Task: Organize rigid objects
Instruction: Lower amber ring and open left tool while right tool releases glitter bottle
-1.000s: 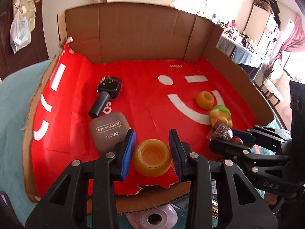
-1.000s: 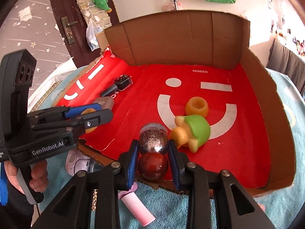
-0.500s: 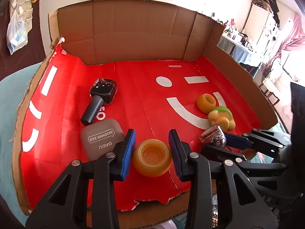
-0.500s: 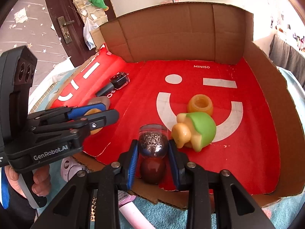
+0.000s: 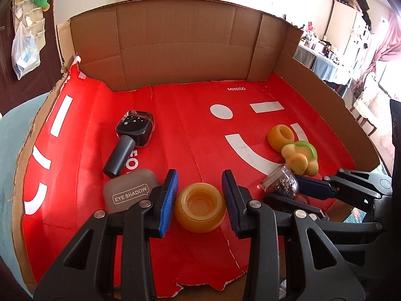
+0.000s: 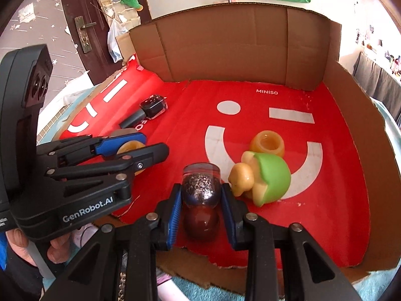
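Left jaws: my left gripper (image 5: pixel 200 199) is clamped on an amber ring-shaped jar (image 5: pixel 199 210), blue pads pressing its two sides, low in the middle of the left wrist view.
Right jaws: my right gripper (image 6: pixel 201 207) is closed on a glitter-filled bottle (image 6: pixel 201 189) with a dark red round cap (image 6: pixel 200 223); the pads press the bottle's sides, lower centre of the right wrist view.
Tray: both held things sit over the near edge of a red-lined cardboard tray (image 5: pixel 188 115) with tall brown walls at the back and right.
Eye shadow case: a grey case (image 5: pixel 130 190) lies just left of my left jaw, touching or nearly touching it; I cannot tell which.
Nail polish: a black bottle (image 5: pixel 130 135) lies on its side in the left half of the tray, above the case.
Right-hand cluster: a second amber ring (image 6: pixel 267 143) and a green-and-yellow toy (image 6: pixel 263 179) lie together right of centre, the toy just beside my right jaw.
Hand: fingers (image 6: pixel 56 249) grip the left tool's handle at the lower left of the right wrist view.
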`<action>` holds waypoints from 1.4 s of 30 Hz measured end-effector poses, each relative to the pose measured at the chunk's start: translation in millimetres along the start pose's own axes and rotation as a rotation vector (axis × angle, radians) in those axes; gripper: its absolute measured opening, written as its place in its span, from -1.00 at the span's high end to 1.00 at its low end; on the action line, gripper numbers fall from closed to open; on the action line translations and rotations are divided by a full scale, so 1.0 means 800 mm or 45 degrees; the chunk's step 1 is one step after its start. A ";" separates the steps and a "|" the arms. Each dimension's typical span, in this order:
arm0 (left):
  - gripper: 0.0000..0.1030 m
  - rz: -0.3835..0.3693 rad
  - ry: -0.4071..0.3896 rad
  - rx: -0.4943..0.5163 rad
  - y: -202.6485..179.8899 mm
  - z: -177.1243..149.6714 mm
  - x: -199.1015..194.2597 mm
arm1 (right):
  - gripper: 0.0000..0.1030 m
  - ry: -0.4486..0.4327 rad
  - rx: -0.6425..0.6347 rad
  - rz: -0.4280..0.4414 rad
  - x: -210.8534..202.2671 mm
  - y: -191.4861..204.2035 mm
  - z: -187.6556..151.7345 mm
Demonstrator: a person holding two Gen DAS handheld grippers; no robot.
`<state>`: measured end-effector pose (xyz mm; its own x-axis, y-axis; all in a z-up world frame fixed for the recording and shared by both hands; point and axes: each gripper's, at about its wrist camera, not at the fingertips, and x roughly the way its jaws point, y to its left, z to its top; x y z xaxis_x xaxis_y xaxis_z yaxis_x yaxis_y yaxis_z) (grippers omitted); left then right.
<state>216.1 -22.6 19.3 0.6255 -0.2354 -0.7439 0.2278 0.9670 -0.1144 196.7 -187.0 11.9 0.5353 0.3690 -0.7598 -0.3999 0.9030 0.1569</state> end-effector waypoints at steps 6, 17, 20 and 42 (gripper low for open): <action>0.33 0.004 0.006 0.002 0.001 0.000 0.000 | 0.36 -0.016 0.020 -0.070 0.006 -0.006 0.008; 0.32 0.018 0.018 0.006 -0.002 0.003 0.004 | 0.36 -0.024 0.089 -0.104 0.004 -0.024 0.010; 0.32 0.009 0.019 -0.006 0.000 0.003 0.004 | 0.36 -0.025 0.088 -0.103 0.005 -0.024 0.010; -0.29 0.068 -0.042 0.036 -0.007 -0.001 -0.019 | 0.32 -0.070 0.133 -0.062 -0.019 -0.028 0.004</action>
<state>204.8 -24.3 31.2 0.6617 -0.1870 -0.7261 0.2138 0.9753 -0.0563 200.0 -212.0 21.9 0.5934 0.3333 -0.7327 -0.2944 0.9370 0.1879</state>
